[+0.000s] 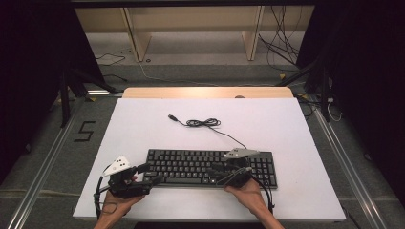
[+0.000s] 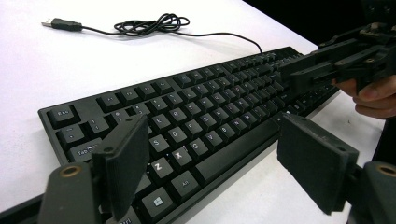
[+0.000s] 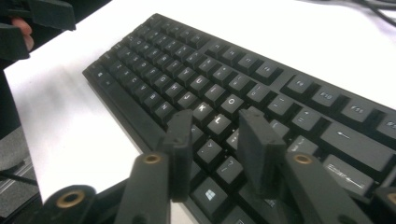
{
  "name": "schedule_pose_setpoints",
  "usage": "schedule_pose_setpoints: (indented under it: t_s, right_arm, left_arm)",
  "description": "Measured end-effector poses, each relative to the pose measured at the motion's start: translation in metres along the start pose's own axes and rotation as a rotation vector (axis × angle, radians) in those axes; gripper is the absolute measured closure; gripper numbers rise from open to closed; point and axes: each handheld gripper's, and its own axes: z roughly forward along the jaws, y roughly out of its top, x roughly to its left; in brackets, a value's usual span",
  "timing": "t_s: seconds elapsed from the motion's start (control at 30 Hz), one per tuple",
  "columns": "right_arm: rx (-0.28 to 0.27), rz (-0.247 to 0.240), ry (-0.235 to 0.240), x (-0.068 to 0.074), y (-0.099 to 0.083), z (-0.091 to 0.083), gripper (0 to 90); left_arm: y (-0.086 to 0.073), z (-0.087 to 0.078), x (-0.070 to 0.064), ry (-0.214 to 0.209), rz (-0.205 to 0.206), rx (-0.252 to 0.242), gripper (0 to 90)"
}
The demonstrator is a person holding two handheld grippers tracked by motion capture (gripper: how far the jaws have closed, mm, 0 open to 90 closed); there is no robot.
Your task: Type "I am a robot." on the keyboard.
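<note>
Keyboard, black plastic, full-size [image 1: 210, 167], lies flat on the white worktop [image 1: 143, 124], near the person's edge and parallel to it. Its thin black cable [image 1: 205, 123] runs off the far right part of the keyboard, gathers into a loose coil on the worktop beyond it, and ends in a USB plug [image 1: 173, 117] lying free on the white surface, apart from the keyboard.

Left gripper [image 1: 149, 174], black with a grey three-cornered plate on top, sits at the keyboard's left end, held in the person's left hand [image 1: 117, 202]. In the left gripper view its jaws stand wide apart: one pad hangs over the keys at the left end, the other over the bare worktop just off the front edge. Nothing lies between them. Whether either pad touches the keyboard cannot be told.

Right gripper [image 1: 216, 172], of the same build, is over the right half of the keyboard, held in the right hand [image 1: 246, 188]. In the right gripper view its jaws are part open, with a moderate gap, poised above the keys near the lower rows, and grip nothing. Contact with the keys cannot be confirmed.

The two grippers are well apart along the keyboard.
</note>
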Motion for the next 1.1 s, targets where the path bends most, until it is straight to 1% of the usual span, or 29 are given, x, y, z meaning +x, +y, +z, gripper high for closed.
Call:
schedule_pose_setpoints:
  t_s: [0.07, 0.1, 0.17, 0.2, 0.23, 0.33, 0.37, 0.4, 0.43, 0.47, 0.67, 0.7, 0.73, 0.97, 1.1]
  right_arm:
    - [-0.006, 0.002, 0.000, 0.000, 0.000, -0.002, 62.8]
    - [-0.014, 0.006, 0.006, -0.001, 0.000, -0.006, 61.6]
    - [-0.019, 0.003, 0.005, -0.001, 0.000, -0.007, 58.8]
    - [-0.025, 0.007, 0.006, -0.002, 0.000, -0.011, 56.6]
    - [-0.025, 0.007, 0.006, -0.002, 0.000, -0.011, 56.6]
    - [-0.033, 0.010, 0.004, -0.003, 0.000, -0.015, 51.4]
    - [-0.035, 0.015, 0.005, -0.004, 0.000, -0.016, 51.0]
    - [-0.047, 0.017, 0.006, -0.005, -0.001, -0.020, 49.6]
    - [-0.047, 0.017, 0.006, -0.005, -0.001, -0.020, 49.6]
    - [-0.057, 0.015, 0.001, -0.006, -0.001, -0.024, 47.2]
    - [-0.081, 0.021, -0.010, -0.008, -0.004, -0.034, 44.7]
    - [-0.097, 0.022, -0.016, -0.010, -0.005, -0.040, 44.2]
    - [-0.097, 0.022, -0.016, -0.010, -0.005, -0.040, 44.2]
    - [-0.123, 0.031, -0.036, -0.014, -0.011, -0.054, 41.2]
    - [-0.138, 0.016, -0.053, -0.015, -0.017, -0.061, 38.8]
  left_arm:
    - [0.000, 0.000, 0.000, -0.002, -0.001, 0.000, 24.7]
    - [0.000, 0.000, 0.000, -0.002, -0.001, 0.000, 24.7]
    - [0.000, 0.000, 0.000, -0.003, -0.001, 0.000, 24.6]
    - [0.000, 0.000, 0.000, -0.003, -0.001, -0.001, 24.6]
    - [0.000, 0.000, 0.000, -0.003, -0.001, -0.001, 24.6]
    - [0.000, 0.000, 0.000, -0.004, -0.001, 0.000, 24.6]
    - [0.000, 0.000, 0.000, -0.004, -0.001, 0.000, 24.6]
    - [0.000, -0.001, 0.000, -0.004, -0.002, 0.000, 24.6]
    - [0.000, 0.000, 0.000, -0.004, -0.003, -0.002, 24.6]
    - [0.000, 0.000, 0.000, -0.004, -0.002, 0.000, 24.5]
    - [0.000, 0.000, 0.000, -0.007, -0.002, 0.001, 24.5]
    - [0.000, 0.000, 0.000, -0.007, -0.004, 0.001, 24.5]
    - [0.000, 0.000, 0.000, -0.007, -0.002, 0.001, 24.5]
    - [0.000, 0.000, 0.000, -0.008, -0.005, 0.003, 24.4]
    - [0.000, 0.000, 0.001, -0.007, -0.010, 0.000, 24.3]
